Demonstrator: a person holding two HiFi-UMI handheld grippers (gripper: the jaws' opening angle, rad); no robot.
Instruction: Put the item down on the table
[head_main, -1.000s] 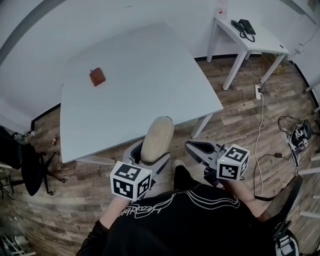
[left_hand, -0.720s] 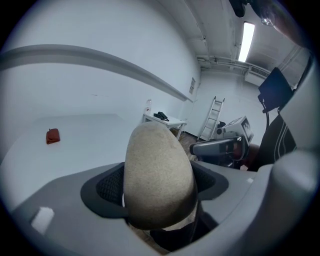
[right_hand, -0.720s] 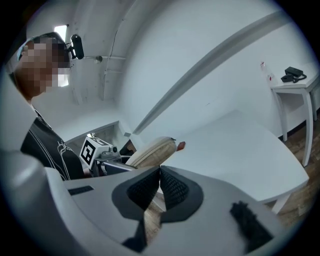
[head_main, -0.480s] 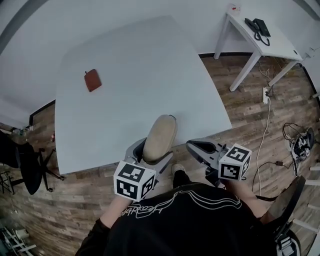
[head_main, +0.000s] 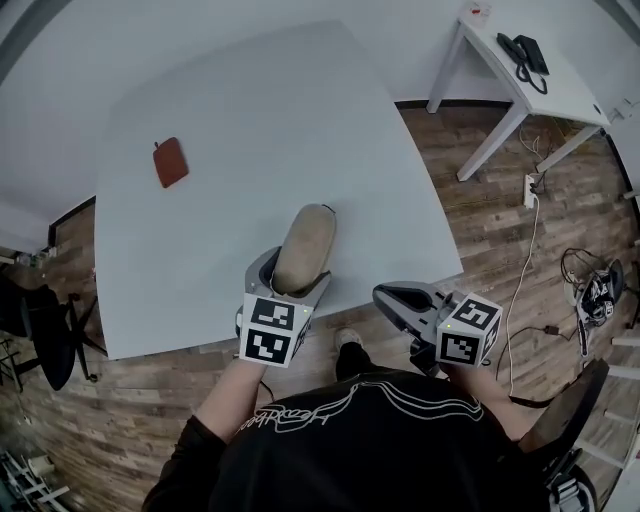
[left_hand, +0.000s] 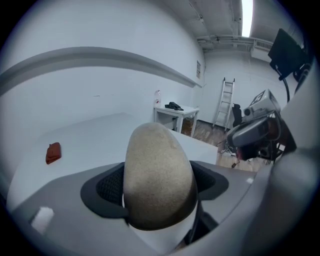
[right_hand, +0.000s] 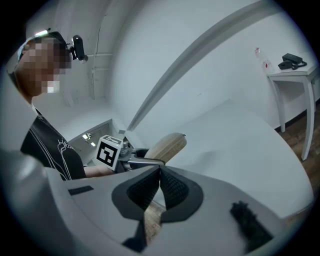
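Item (head_main: 305, 247), long, rounded and beige with a speckled matte top and white underside, is clamped between the left gripper's (head_main: 292, 282) wide-set jaws over the table's (head_main: 250, 130) near edge. The right gripper (head_main: 387, 296) is closed on nothing.

We see even, cool, fairly bright light; a ceiling strip (left_hand: 246, 17) glows at one o'clock in the left gripper view. The white table (head_main: 250, 120) reads flat and pale. Fisheye bending curves the walls (left_hand: 100, 27), and both gripper views darken at their corners. The beige item (left_hand: 159, 175), close to the lens, looks soft.
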